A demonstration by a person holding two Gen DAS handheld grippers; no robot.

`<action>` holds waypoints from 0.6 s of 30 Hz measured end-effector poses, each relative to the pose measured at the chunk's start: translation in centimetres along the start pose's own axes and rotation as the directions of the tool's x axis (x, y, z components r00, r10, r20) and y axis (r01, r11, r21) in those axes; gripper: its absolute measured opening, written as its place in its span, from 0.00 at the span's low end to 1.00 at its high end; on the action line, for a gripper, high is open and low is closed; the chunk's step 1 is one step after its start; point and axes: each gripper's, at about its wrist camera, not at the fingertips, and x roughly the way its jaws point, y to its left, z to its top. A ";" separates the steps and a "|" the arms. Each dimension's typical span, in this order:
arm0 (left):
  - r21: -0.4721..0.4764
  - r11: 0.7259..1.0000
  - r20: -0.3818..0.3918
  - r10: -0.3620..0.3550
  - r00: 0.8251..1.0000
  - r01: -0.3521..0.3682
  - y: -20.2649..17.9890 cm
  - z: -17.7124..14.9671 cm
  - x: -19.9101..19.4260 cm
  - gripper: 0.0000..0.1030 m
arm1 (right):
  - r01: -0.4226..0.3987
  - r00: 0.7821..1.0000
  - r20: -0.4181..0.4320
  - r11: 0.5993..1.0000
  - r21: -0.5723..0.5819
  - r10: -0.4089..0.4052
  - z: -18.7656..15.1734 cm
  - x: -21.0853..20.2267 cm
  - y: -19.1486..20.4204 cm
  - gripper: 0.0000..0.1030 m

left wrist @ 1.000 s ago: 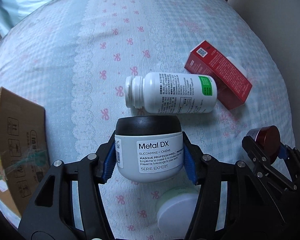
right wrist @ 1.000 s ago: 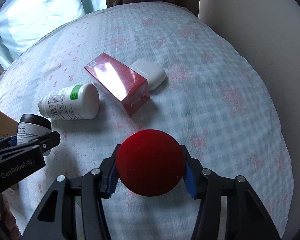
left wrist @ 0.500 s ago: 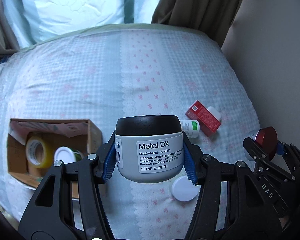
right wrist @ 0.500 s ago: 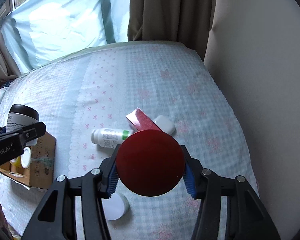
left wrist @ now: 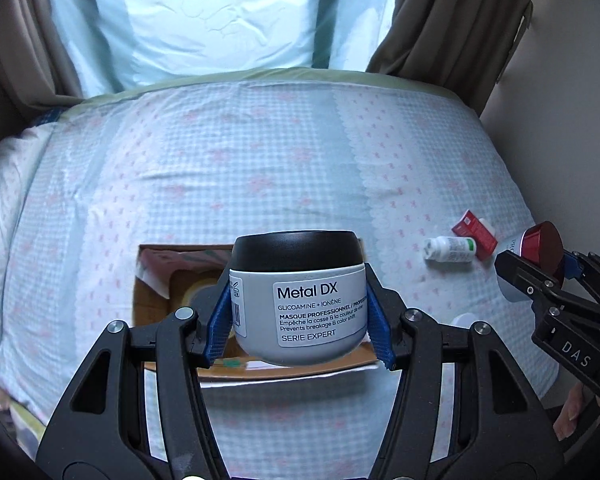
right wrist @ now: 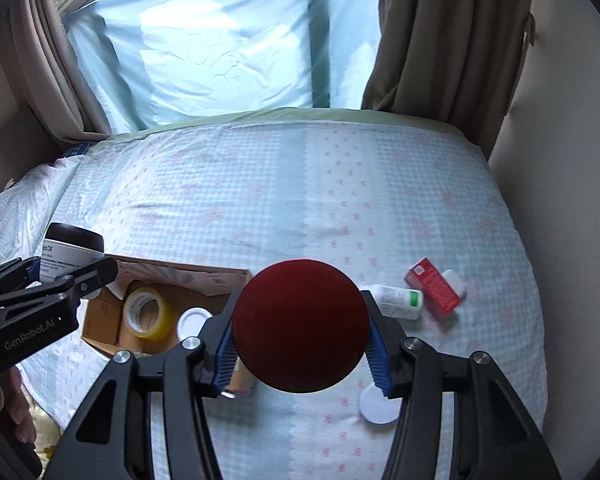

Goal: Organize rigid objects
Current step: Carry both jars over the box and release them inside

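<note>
My left gripper [left wrist: 298, 320] is shut on a grey jar [left wrist: 300, 304] with a black lid, labelled Metal DX, held high above an open cardboard box [left wrist: 152, 304]. My right gripper [right wrist: 300, 344] is shut on a container with a round dark-red lid [right wrist: 300, 326], also high over the bed. Each gripper shows in the other's view: the right one [left wrist: 548, 260] at the right edge, the left one [right wrist: 60, 268] at the left with the jar [right wrist: 72, 248]. On the bed lie a white bottle [right wrist: 398, 300] with a green label, a red carton [right wrist: 432, 286] and a white case [right wrist: 454, 282].
The box [right wrist: 100, 320] holds a yellow tape roll [right wrist: 146, 312] and a white-lidded jar [right wrist: 194, 318]. A round white lid [right wrist: 378, 406] lies on the checked bedspread [right wrist: 300, 200]. A wall [right wrist: 560, 160] runs along the right; curtains [right wrist: 432, 40] and a window stand behind.
Both grippers have risen far above the bed and moved left, still gripping the jar and the red-lidded container. The box now lies under the left jar; the bottle and carton look small.
</note>
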 end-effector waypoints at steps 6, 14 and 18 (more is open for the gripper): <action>0.018 1.000 -0.061 0.003 0.998 -0.002 6.9 -1.6 2.8 0.52 | -0.035 0.997 -0.066 0.999 0.018 0.036 -0.9 3.8 6.5 0.49; 0.040 0.999 -0.153 0.000 0.988 0.006 12.1 -3.6 9.8 0.52 | -0.064 0.981 -0.182 0.998 0.014 0.066 -4.4 10.5 12.2 0.49; 0.022 1.000 -0.196 -0.013 0.981 0.017 13.2 -4.5 14.0 0.52 | -0.083 0.975 -0.211 0.996 -0.041 0.072 -6.1 13.7 14.2 0.49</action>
